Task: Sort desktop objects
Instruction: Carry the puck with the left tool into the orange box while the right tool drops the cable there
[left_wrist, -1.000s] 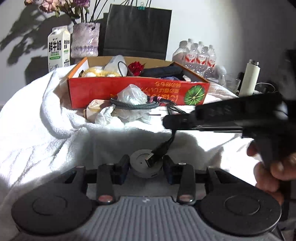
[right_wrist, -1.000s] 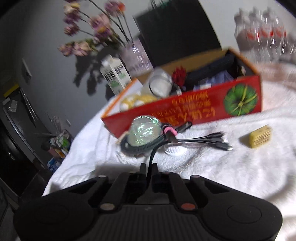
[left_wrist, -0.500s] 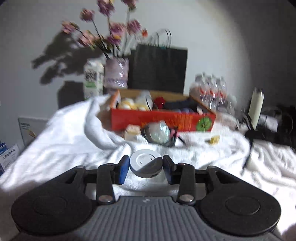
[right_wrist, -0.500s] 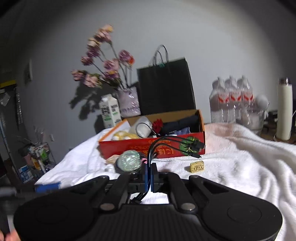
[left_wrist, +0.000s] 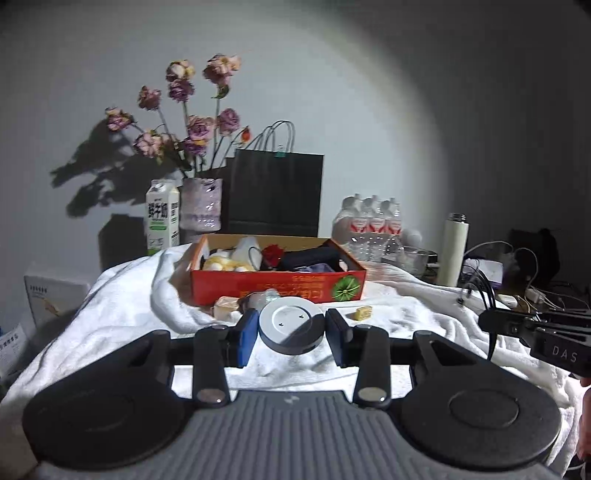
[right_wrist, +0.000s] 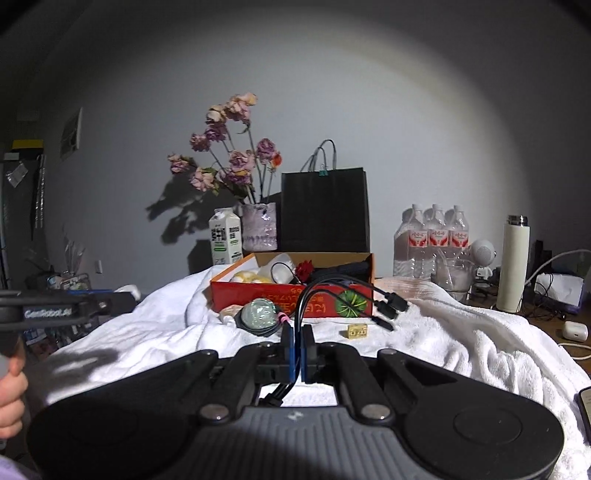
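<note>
The left gripper (left_wrist: 290, 334) is pinching the round puck (left_wrist: 290, 325) at lower centre, now unplugged; the right gripper (right_wrist: 297, 354) is clamping the freed black cable (right_wrist: 332, 291) before the red box (right_wrist: 291, 301), both awaiting sorting.

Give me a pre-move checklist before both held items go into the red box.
1. Left gripper holds the round white puck between its pads: ok.
2. Right gripper is clamped on the black multi-plug cable: ok.
3. Cable's plug ends hang free, clear of the glass ball on the towel: ok.
4. Red box has its top open: ok.
5. Free room inside the box for both items: cannot tell, it already holds several things.
6. Path across the white towel to the box: ok, only the small yellow block and the ball lie low in front.
</note>
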